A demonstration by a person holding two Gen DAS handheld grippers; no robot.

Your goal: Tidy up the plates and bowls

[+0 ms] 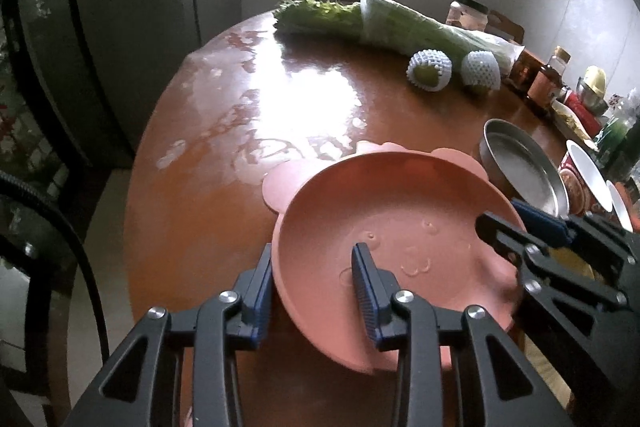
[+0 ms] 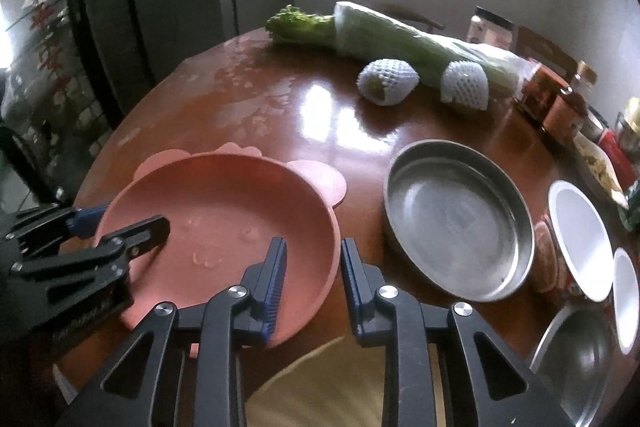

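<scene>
A pink plate (image 1: 384, 227) with small ear-shaped tabs on its far rim sits tilted at the near edge of the round brown surface (image 1: 200, 187), its near side raised off the wood. The left claw (image 1: 316, 291) is clamped on the plate's left rim, one blue-padded finger outside the wall and the other inside the dish. The right claw (image 2: 314, 275) is clamped on the opposite rim in the same way, one finger inside the dish and one outside. In each wrist view the other claw shows at the far side of the plate, gripping the rim. Just to the right of the pink plate lies a round steel pan (image 2: 456, 219), flat on the wood and apart from the plate. Further right stand two white bowls (image 2: 580, 239), tilted on edge, with a steel bowl (image 2: 576, 359) in front of them near the table's edge. At the back of the surface lies a long bundle of leafy greens (image 2: 384, 35), partly wrapped in clear film, and just before it two fruits in white foam netting (image 2: 386, 81). Jars and bottles (image 2: 556, 107) crowd the far right side. Bright window light glares off the polished wood.
</scene>
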